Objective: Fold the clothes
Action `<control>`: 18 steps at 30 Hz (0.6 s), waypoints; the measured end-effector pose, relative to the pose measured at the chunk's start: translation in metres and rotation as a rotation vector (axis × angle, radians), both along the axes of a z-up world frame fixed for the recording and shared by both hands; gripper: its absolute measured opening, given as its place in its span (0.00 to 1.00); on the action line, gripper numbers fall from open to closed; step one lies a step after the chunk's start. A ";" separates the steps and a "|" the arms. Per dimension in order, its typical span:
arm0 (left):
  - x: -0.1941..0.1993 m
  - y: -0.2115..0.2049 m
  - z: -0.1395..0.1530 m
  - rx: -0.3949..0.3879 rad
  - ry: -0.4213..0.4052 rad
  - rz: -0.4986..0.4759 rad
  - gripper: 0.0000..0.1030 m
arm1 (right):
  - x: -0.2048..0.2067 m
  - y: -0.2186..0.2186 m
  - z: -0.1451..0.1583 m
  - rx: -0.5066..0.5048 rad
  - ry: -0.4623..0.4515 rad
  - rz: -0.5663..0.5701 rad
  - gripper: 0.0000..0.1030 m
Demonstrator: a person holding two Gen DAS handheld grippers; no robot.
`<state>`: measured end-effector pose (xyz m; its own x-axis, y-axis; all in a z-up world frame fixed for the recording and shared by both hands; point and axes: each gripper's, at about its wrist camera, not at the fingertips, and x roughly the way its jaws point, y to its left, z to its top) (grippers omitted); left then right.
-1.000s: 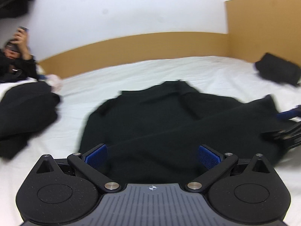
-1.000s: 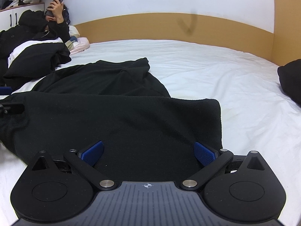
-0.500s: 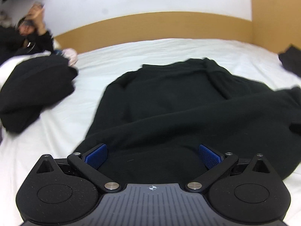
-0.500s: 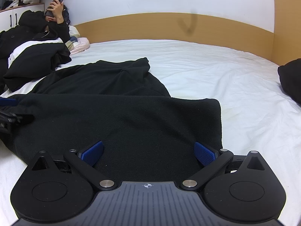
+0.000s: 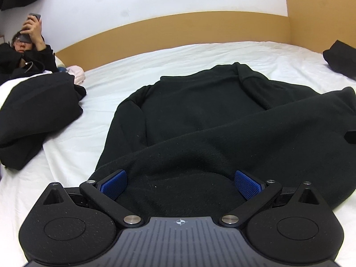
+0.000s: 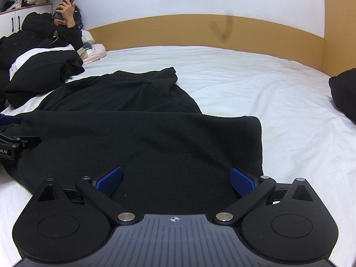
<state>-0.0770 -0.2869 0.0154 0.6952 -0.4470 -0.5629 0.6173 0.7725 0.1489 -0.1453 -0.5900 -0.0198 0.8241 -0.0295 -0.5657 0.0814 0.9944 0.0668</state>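
Observation:
A black fleece sweater [image 5: 200, 115] lies spread on the white bed sheet [image 5: 93, 93], its collar toward the headboard and its lower part folded across the body. My left gripper [image 5: 180, 183] is open, its blue pads [image 5: 113, 184] wide apart over the sweater's near left edge. My right gripper [image 6: 174, 181] is open too, over the folded band of the sweater [image 6: 144, 138] near its right end. The left gripper [image 6: 13, 142] shows at the left edge of the right wrist view, resting on the cloth.
A person [image 5: 24, 49] in black lies at the far left holding a phone. A heap of black clothes [image 5: 35, 111] sits beside them, and another black garment [image 6: 344, 93] lies at the right edge. A wooden headboard [image 6: 189, 31] bounds the bed.
The left gripper has swung and slid along the sweater toward its near left edge, and now sits lower and closer to the cloth. The right gripper has stayed in place.

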 end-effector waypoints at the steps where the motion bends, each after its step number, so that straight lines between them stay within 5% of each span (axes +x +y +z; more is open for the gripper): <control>1: 0.000 0.000 0.000 -0.001 0.001 -0.001 1.00 | 0.000 0.000 0.000 0.000 0.000 0.000 1.00; 18: -0.005 0.002 -0.001 -0.014 0.001 0.007 1.00 | -0.001 -0.005 0.000 -0.004 -0.001 0.005 1.00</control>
